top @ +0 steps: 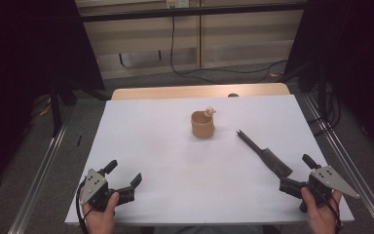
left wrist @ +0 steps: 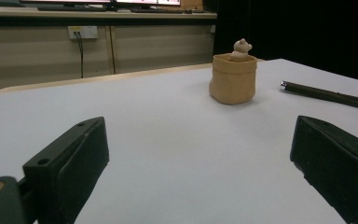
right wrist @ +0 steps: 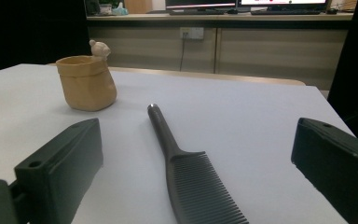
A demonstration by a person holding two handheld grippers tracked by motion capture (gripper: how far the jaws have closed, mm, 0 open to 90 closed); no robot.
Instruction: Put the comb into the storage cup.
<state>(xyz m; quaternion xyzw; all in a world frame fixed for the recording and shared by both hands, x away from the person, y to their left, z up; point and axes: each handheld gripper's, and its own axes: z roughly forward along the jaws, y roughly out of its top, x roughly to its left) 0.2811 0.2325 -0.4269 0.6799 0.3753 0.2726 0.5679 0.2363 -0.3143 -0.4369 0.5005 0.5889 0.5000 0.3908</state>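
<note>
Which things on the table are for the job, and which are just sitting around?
For the job:
- black plastic comb with a long handle, lying between the open right gripper jaws
- tan pot shaped like a small sack, with a little bear on its rim
- left gripper, open, empty

Just there:
- white table top
- black cable on the floor

Wide-apart jaws, tan pot (left wrist: 233, 80) with bear figure (left wrist: 240, 48), dark comb handle (left wrist: 328, 95) beyond

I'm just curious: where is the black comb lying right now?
In the high view the comb lies flat on the white table, right of the tan pot, just ahead of the open right gripper.
</note>
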